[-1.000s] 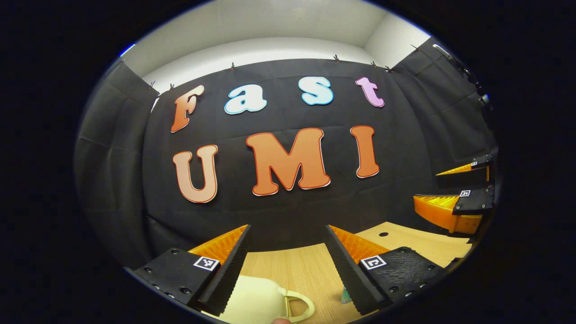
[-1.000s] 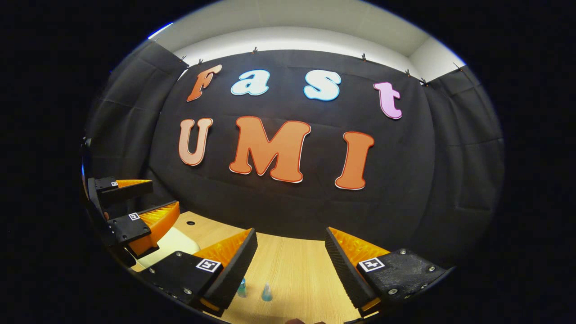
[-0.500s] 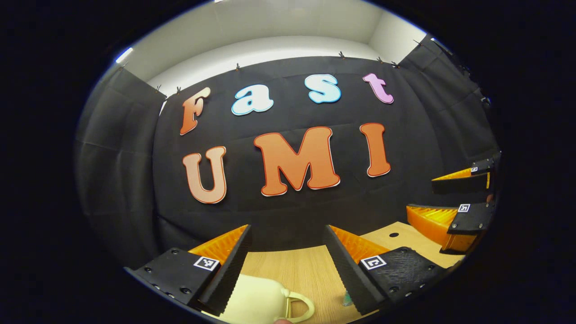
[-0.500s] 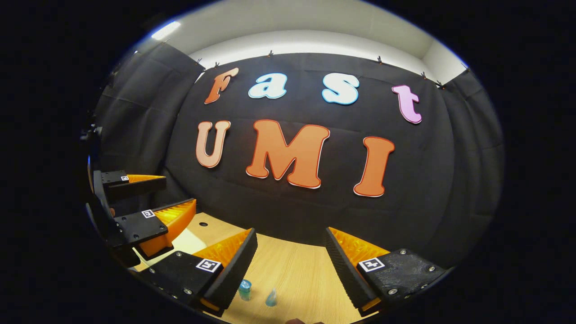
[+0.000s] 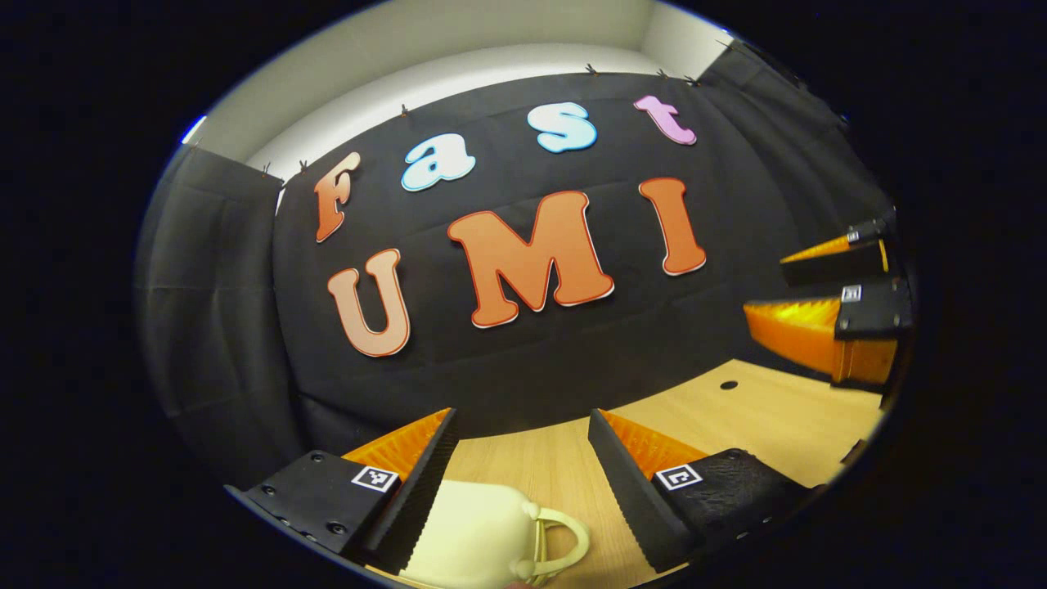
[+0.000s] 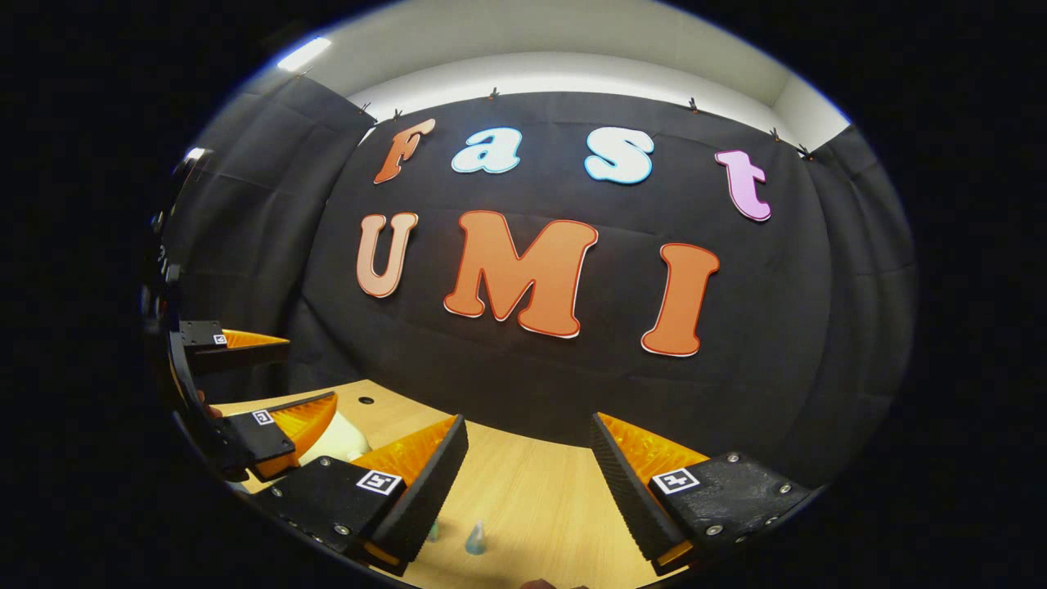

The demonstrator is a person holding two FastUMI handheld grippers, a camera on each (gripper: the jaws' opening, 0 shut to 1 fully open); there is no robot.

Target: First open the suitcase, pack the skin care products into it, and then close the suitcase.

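Suitcase [image 5: 470, 532] lies shut on the table [image 5: 777, 413]; left gripper [image 5: 519, 466] held above it, right gripper [image 6: 527, 470] beside, both jaws wide open and empty, apparently poised for opening.

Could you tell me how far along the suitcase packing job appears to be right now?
Nothing looks done yet. The cream suitcase lies shut on the table; the open left gripper and right gripper hold nothing. Small blue bottles are unpacked. Opening, packing and closing remain.

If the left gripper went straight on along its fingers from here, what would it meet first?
Probably the black cloth wall beyond the table's far edge. The left gripper is open and points over the wooden table; the cream suitcase sits lower, under the fingers. Depth is hard to judge.
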